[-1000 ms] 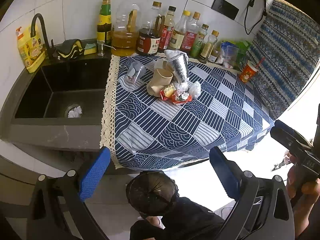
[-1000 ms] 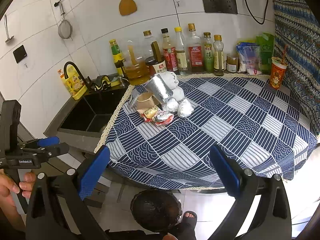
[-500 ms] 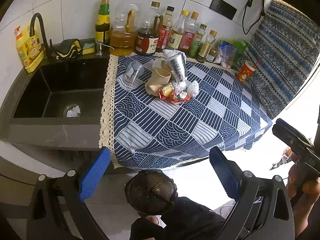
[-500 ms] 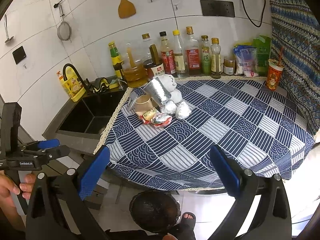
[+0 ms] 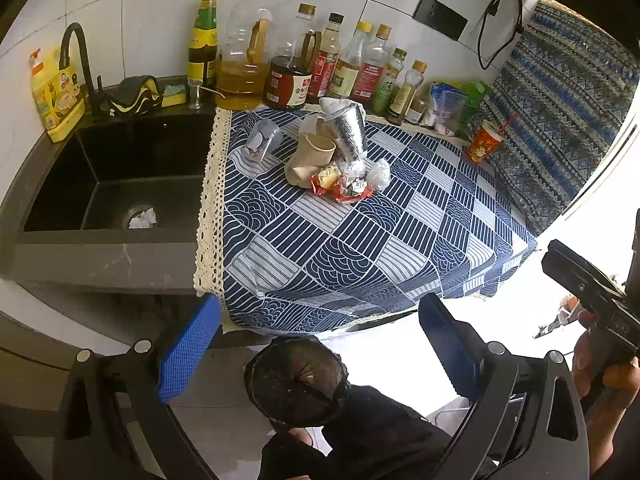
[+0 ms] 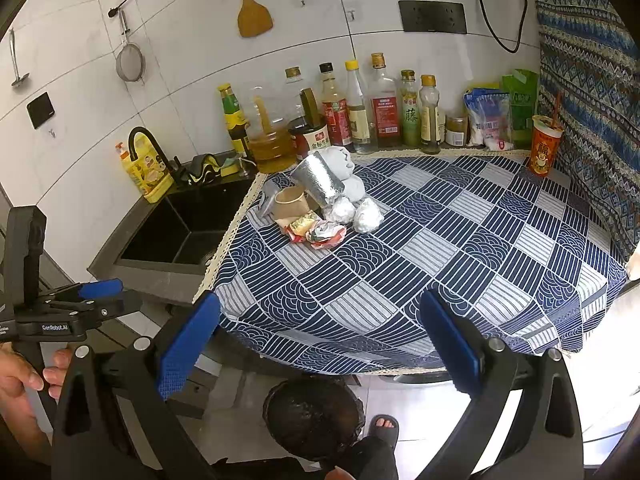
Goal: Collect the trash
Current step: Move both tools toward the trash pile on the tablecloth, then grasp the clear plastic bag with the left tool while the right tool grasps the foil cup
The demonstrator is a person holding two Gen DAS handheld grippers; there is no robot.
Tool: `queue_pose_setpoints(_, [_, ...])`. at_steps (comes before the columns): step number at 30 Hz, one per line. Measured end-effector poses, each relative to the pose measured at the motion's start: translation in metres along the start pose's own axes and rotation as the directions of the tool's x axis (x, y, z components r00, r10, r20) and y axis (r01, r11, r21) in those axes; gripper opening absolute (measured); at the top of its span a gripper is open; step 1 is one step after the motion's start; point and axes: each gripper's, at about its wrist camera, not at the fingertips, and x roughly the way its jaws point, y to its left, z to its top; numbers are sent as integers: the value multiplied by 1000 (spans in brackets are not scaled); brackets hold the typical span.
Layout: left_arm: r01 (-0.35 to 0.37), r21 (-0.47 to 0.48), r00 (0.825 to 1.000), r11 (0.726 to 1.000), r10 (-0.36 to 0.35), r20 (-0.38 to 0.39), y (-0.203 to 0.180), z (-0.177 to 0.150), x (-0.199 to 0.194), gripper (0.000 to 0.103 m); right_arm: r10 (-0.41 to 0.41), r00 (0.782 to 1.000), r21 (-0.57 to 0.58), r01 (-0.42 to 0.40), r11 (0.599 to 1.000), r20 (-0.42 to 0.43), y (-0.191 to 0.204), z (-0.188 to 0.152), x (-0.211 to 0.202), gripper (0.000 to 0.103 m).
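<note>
Left wrist view: left gripper [image 5: 320, 352] fingers spread wide, empty, held off the counter edge above the black-lined round trash bin [image 5: 296, 380] on the floor. Right gripper [image 6: 320, 340] likewise released, nothing between the blue pads [image 6: 188, 344]. Trash pile sits on the blue-white patterned tablecloth [image 5: 360, 240] near the sauce bottles: brown paper cup [image 5: 310, 156], silver foil bag [image 5: 352, 130], red crumpled wrapper [image 5: 348, 188], white crumpled wads [image 6: 368, 216]. Black sink [image 5: 112, 176] beside it.

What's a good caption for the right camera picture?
Open right gripper faces a trash pile on the blue tablecloth.
</note>
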Motion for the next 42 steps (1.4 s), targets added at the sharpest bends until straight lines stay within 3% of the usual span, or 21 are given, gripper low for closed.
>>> queue_pose_setpoints(22, [0, -2, 1000, 1000, 0, -8, 3, 11, 12, 96, 13, 999, -9, -13, 1000, -31, 1, 8, 15, 99])
queue_pose_setpoints(33, [4, -55, 1000, 998, -5, -23, 18, 41, 44, 96, 67, 996, -51, -70, 996, -61, -6, 39, 48, 99])
queue_pose_setpoints(42, [-11, -86, 999, 996, 7, -47, 39, 72, 75, 96, 96, 990, -103, -106, 989, -104, -4, 75, 97, 99])
